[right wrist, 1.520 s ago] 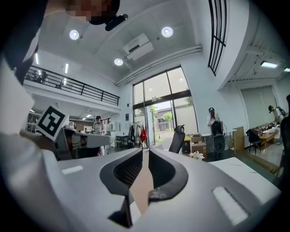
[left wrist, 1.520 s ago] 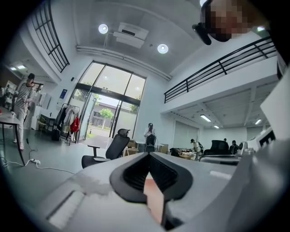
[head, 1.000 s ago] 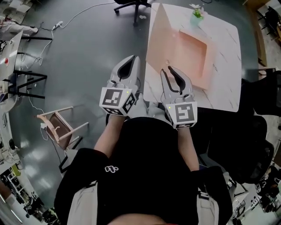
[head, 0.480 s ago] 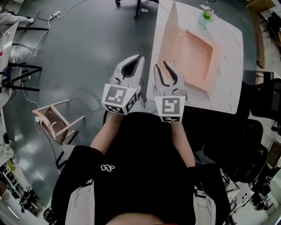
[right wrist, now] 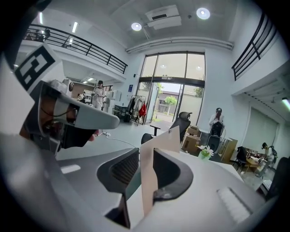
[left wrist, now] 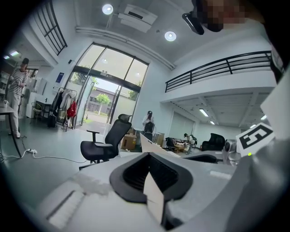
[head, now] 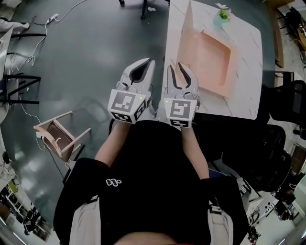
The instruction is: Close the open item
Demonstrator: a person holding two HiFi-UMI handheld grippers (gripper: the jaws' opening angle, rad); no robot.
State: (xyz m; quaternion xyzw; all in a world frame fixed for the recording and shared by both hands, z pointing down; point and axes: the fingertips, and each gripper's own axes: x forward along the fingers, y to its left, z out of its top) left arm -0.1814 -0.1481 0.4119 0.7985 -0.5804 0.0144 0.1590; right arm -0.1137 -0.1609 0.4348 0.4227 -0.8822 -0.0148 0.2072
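A shallow pink box (head: 208,55) lies open on the white marble table (head: 248,72). Its lid (head: 179,33) stands upright along the table's left side. My right gripper (head: 176,67) is at the lid's near end. Its jaws have just been opening, and the lid (right wrist: 149,172) runs between them with a gap on the left side. In the right gripper view the right gripper (right wrist: 146,152) straddles that board. My left gripper (head: 150,61) hangs over the floor just left of the table, shut, tips together. The left gripper view shows the left gripper (left wrist: 148,154) pointing at the far lid (left wrist: 152,144).
A small potted plant (head: 222,12) stands at the table's far corner. A wooden chair (head: 60,136) lies tipped on the floor at the left. Black office chairs (head: 282,110) crowd the table's right side, and another one (left wrist: 106,140) stands beyond the table.
My right gripper has swung left from the box's near rim to the lid's near end, beside the left gripper, and its jaws stand wider. The left gripper shifted only slightly.
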